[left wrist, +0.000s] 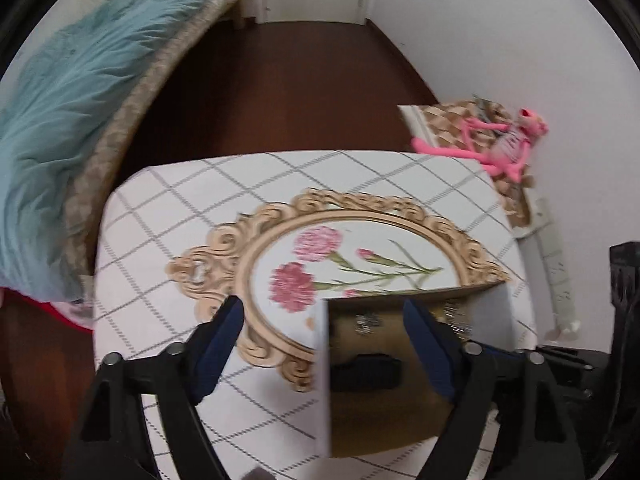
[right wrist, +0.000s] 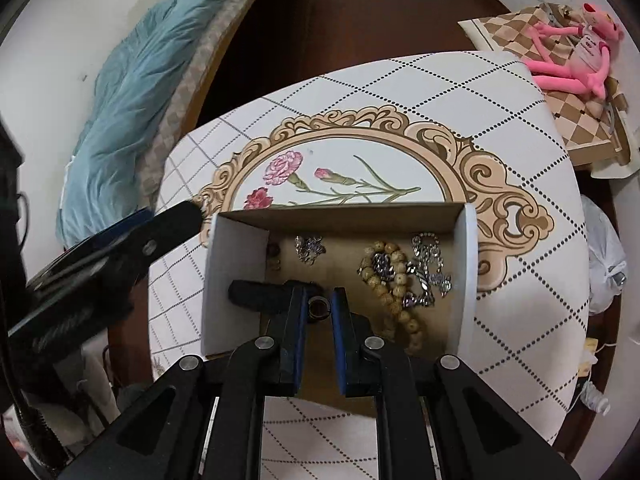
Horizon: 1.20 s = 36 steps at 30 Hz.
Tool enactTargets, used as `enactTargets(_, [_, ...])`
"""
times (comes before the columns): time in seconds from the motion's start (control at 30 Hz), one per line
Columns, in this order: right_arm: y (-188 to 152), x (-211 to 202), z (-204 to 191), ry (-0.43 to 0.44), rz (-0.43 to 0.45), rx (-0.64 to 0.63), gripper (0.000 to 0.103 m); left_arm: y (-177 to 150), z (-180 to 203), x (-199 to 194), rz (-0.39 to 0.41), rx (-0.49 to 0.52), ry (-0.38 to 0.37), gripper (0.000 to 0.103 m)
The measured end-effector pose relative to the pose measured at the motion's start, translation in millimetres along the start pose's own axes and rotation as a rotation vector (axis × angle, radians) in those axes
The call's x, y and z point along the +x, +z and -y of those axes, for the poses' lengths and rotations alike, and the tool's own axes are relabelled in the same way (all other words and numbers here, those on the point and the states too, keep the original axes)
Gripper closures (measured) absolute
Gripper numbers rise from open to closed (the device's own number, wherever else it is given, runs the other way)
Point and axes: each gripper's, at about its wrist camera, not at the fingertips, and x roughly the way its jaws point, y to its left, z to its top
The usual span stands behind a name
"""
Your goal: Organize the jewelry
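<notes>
Right wrist view looks down into an open cardboard box (right wrist: 340, 216) on the tabletop (right wrist: 520, 340), with the right tongs (right wrist: 319, 308) reaching in over its near edge. Their pads stand only narrowly apart, and a small dark ring (right wrist: 319, 307) sits between the tips; whether they already pinch it I cannot tell. Just right of the tips lies a wooden bead bracelet (right wrist: 394, 292) tangled with silver chains (right wrist: 428, 268), and a small silver charm (right wrist: 309, 249) lies ahead of them. A black block (right wrist: 260, 295) rests against the tips' left side.

Left wrist view shows the left tongs (left wrist: 324, 320) spread wide, straddling the box's white side wall with nothing held.

The main risk, as I judge it, is the ring slipping out of a shallow grip, or the right pad dragging the beads along. A bump from the left tongs could shove the light box.

Room inside the box is tight on the left; ahead of the tongs the floor stays open. The tabletop's far edge drops to dark floor well beyond the box
</notes>
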Motion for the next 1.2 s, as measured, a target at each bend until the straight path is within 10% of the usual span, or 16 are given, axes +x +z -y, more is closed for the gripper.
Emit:
enactTargets(0.23, [11.0, 5.4, -0.2, -0.041, -0.017, 0.007, 0.065, -7.2, -21.4, 2.7, -0.013, -0.035, 0.09, 0.006])
enactTargets(0.43, [7.1, -16.1, -5.1, -0.154, 0.05, -0.028, 0.064, -23.0, -29.9, -12.6, 0.025, -0.046, 0.139, 0.005])
enactTargets(0.7, [-30.9, -40.3, -6.0, -0.397, 0.137, -0.065, 0.004, -58.0, -31.1, -31.0, 0.037, -0.046, 0.19, 0.001])
enactTargets(1.2, [-102.8, -110.4, -31.8, -0.458, 0.27, -0.046, 0.002, -94.9, 0.6, -107.5, 0.12, -0.033, 0.135, 0.001])
